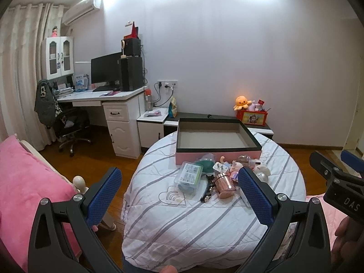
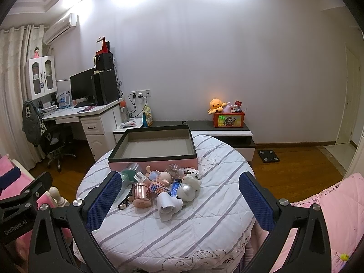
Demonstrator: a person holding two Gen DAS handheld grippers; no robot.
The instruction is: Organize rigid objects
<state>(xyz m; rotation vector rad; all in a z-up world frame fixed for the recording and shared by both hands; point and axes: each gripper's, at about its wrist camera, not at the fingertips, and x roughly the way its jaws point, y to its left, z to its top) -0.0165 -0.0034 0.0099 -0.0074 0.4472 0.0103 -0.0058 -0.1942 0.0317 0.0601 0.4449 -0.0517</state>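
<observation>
A pile of small rigid objects lies on a round table (image 1: 182,223) with a striped quilt cover: a clear plastic case (image 1: 188,177), a rose-gold cup (image 1: 224,185), a black hair clip (image 1: 208,190), a white plug adapter (image 2: 169,202), small figurines (image 2: 165,177). Behind the pile stands an open, empty pink box with a dark rim (image 1: 216,136), also in the right wrist view (image 2: 154,146). My left gripper (image 1: 179,195) is open and empty, held short of the pile. My right gripper (image 2: 179,202) is open and empty, also short of the pile.
A pink bed (image 1: 27,193) lies at the left and pink bedding (image 2: 329,216) at the right. A desk with a monitor (image 1: 107,70), an office chair (image 1: 70,125) and a low cabinet with a red toy box (image 1: 252,116) stand along the far wall.
</observation>
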